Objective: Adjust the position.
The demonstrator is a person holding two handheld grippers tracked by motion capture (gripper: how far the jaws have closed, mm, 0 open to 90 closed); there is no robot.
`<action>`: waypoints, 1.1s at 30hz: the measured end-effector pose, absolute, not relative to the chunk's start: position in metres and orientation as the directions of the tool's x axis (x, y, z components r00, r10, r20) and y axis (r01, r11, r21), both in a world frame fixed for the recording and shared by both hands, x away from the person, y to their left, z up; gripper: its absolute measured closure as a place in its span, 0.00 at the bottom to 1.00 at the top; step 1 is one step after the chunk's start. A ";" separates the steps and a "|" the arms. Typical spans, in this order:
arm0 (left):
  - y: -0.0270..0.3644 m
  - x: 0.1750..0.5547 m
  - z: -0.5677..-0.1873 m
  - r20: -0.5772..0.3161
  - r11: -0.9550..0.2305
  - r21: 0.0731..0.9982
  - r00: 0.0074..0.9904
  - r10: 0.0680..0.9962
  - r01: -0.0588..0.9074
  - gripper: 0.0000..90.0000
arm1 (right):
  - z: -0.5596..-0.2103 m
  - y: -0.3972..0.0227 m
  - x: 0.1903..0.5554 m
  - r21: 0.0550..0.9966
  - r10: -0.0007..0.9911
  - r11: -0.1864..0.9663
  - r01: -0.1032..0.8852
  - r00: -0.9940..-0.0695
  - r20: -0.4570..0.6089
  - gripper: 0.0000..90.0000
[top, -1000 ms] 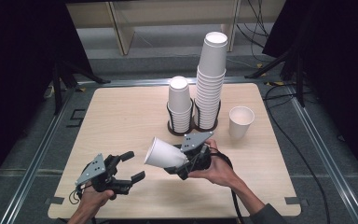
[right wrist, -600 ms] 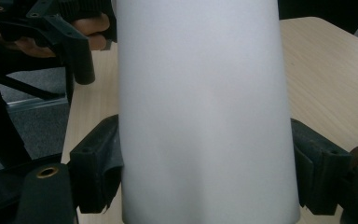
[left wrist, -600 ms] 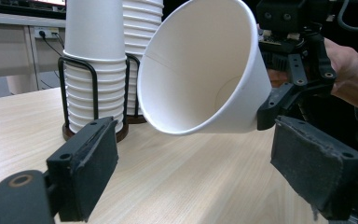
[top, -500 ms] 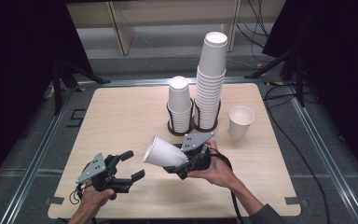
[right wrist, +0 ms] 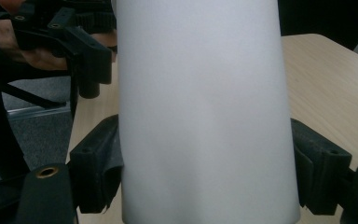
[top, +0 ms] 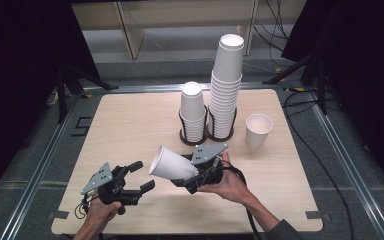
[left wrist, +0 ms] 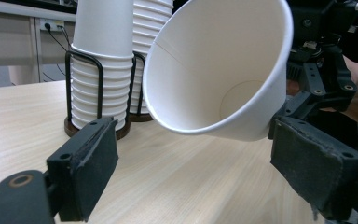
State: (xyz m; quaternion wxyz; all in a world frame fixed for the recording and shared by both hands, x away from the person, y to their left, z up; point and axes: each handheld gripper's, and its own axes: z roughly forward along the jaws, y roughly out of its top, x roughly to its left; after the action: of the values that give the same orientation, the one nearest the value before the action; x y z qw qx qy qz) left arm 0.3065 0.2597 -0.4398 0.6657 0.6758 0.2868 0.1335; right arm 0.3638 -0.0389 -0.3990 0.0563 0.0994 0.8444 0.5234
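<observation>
- Left gripper (top: pixel 141 179): at the near left of the light wooden table (top: pixel 130 120), held just above the surface. The frames show its black jaws standing apart with nothing between them; in its own view the pads (left wrist: pixel 89 161) flank bare table.
- Right gripper (top: pixel 192 177): just right of the left one, near the table's front centre. Its jaws are clamped on the base end of a white paper cup (top: pixel 172 164); the right gripper view shows a pad pressed to each side of the cup wall (right wrist: pixel 200 112).
- The held cup lies tilted on its side in the air, mouth turned toward the left gripper, close to it but apart.
- Farther back, centre: two black wire cup holders, one with a short stack of white cups (top: pixel 193 112), one with a tall stack (top: pixel 226 85).
- Right of the tall stack: a single white cup (top: pixel 258 130) standing upright on the table.
- Judgement: one cup appears dealt out already; a second is in hand and not yet set down. A handover to the left gripper, or placement, remains.
</observation>
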 end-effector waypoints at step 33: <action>0.245 0.303 -0.440 -0.182 0.020 0.980 0.851 0.493 0.199 0.00 | -0.418 -0.007 0.349 0.899 0.075 0.436 0.042 -0.997 0.010 0.26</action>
State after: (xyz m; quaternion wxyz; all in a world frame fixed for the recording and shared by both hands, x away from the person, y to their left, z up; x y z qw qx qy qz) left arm 0.3033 0.2454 -0.4397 0.6688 0.6913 0.2502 0.1101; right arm 0.3492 -0.0073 -0.4185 0.0157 0.0344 0.8472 0.5299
